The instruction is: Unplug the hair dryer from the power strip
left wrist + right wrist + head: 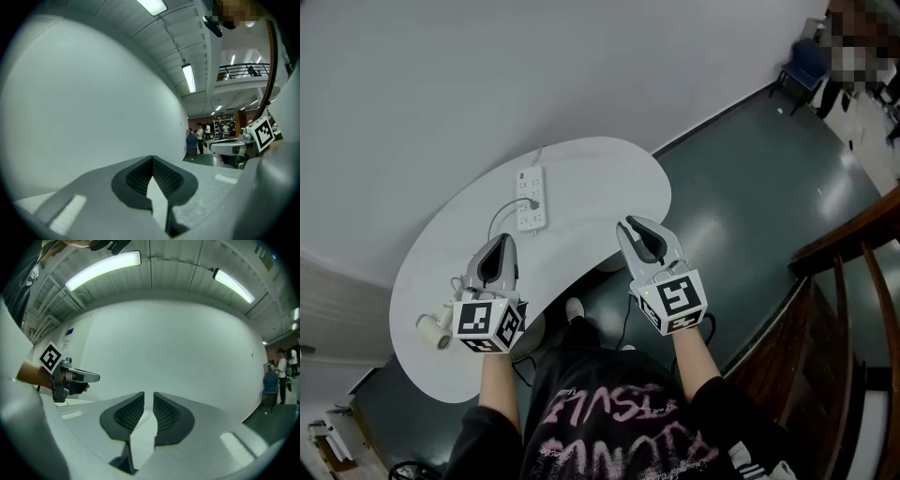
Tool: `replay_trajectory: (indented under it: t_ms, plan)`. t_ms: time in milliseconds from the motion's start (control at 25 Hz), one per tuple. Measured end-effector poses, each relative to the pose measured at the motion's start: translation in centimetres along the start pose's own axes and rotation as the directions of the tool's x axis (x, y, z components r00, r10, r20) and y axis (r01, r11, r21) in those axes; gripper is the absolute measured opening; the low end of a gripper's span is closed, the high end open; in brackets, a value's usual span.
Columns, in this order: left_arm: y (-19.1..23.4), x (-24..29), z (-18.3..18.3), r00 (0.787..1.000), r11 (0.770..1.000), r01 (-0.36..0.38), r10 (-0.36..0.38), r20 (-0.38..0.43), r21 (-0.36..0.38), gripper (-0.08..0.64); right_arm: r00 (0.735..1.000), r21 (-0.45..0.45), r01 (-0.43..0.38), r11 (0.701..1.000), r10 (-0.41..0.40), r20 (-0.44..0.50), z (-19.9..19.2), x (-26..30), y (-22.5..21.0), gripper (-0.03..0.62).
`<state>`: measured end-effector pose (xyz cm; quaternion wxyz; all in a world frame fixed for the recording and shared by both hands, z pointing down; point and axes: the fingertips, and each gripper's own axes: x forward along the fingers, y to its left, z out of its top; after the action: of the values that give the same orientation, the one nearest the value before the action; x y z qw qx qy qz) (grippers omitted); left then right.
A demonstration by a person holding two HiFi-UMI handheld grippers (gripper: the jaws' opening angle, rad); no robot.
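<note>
Item: small cream plastic hair dryer (434,330), lying at the left end of the white kidney-shaped worktop (609,178). Its thin grey cord (494,220) loops to a dark plug (533,203), seated in the white multi-socket power strip (531,187) near the far edge.

Left gripper (503,242): tips touching, empty.

Right gripper (630,228): a narrow slit apart, empty.

Both hover at the near edge, probably poised before reaching; unplugging not yet begun.
</note>
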<state>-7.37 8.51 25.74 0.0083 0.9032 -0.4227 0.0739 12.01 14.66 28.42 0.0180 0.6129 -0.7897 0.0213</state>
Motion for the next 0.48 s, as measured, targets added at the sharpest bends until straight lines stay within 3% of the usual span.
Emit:
replay_trajectory:
  t_ms: [480]
  plan:
    - [6.0,3.3,-2.5,1.0,0.997,-0.008,0.006,-0.029,-0.07,0.0,0.997,-0.011,-0.027,1.0,0.026,-0.077,-1.3,7.1,1.3,0.074]
